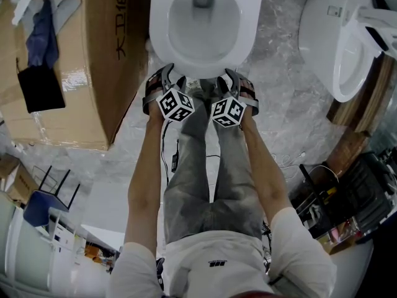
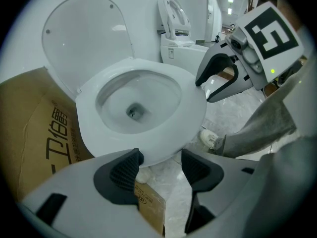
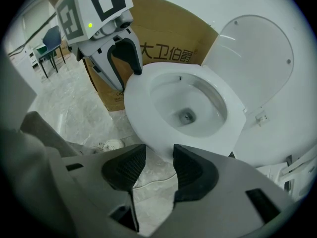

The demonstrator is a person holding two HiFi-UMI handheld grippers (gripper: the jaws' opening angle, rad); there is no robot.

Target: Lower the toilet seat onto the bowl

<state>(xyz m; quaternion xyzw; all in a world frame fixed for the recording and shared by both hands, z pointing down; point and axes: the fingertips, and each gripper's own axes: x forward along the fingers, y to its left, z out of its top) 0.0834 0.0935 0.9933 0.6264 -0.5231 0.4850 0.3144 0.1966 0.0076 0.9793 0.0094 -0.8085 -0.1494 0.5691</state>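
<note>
The white toilet's seat (image 1: pixel 160 30) lies flat on the bowl, and the lid (image 2: pixel 84 38) stands upright behind it. Both grippers hover at the front rim. My left gripper (image 1: pixel 166 78) is open with nothing between its pads. In its own view the gap (image 2: pixel 158 170) sits just below the seat's front edge (image 2: pixel 148 150). My right gripper (image 1: pixel 239 79) is also open and empty, jaws a little closer together (image 3: pixel 159 170). Each gripper shows in the other's view: the right gripper (image 2: pixel 223 78) beside the rim, the left gripper (image 3: pixel 121 63) close to the seat's edge.
A large cardboard box (image 1: pixel 80 61) stands close on the toilet's left. A second toilet (image 1: pixel 338 42) sits to the right on a wooden pallet (image 1: pixel 353 123). The person's legs (image 1: pixel 211 166) and shoes are in front of the bowl. A tool crate (image 1: pixel 347 203) is at right.
</note>
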